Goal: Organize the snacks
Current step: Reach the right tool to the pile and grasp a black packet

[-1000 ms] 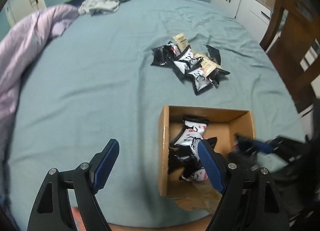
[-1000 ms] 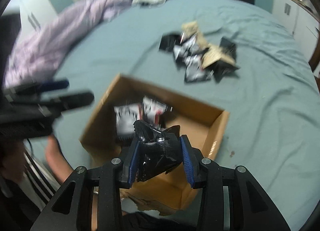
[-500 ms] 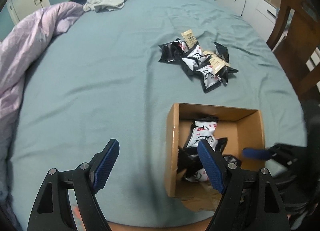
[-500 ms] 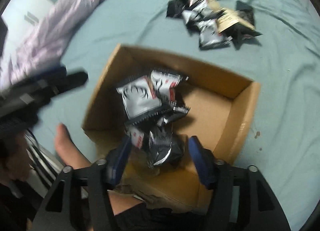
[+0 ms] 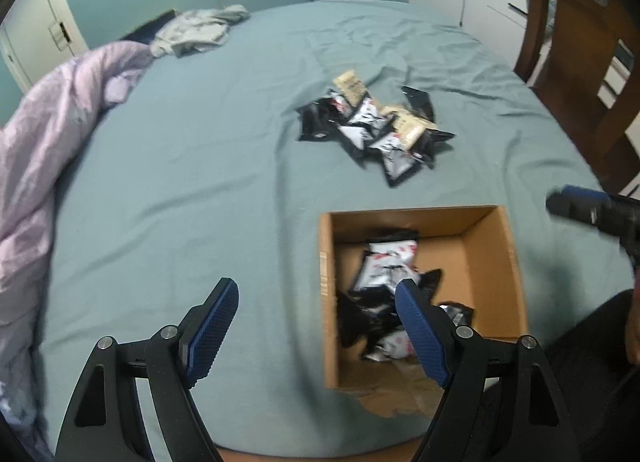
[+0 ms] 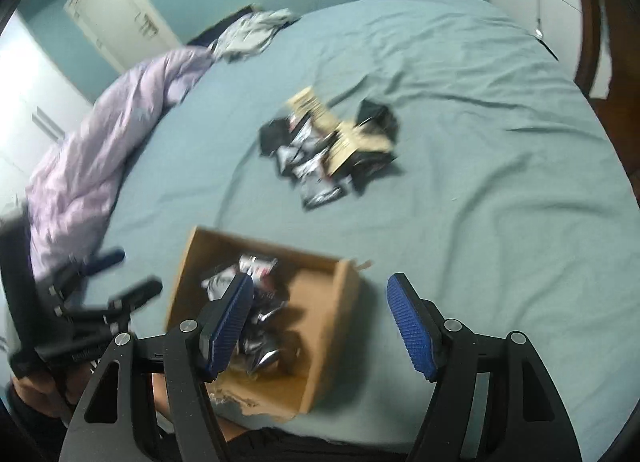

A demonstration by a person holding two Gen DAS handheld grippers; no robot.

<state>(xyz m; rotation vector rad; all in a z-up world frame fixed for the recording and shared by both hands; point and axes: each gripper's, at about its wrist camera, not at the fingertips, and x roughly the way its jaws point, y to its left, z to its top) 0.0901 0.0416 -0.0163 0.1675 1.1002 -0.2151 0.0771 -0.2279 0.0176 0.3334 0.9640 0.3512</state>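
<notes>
Snack packets (image 5: 376,133) lie heaped on the teal bedsheet (image 5: 180,165) beyond the cardboard box (image 5: 514,262), both the left gripper (image 5: 316,326) and right gripper (image 6: 320,322) spread empty, so a careless grab might pinch slippery overlapping wrappers and drop one.

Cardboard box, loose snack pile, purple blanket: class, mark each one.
cardboard box (image 5: 490,262), left wrist view, bare inner right wall.
loose snack pile (image 5: 394,159), left wrist view, front white packet.
purple blanket (image 6: 100,157), right wrist view, middle fold.
</notes>
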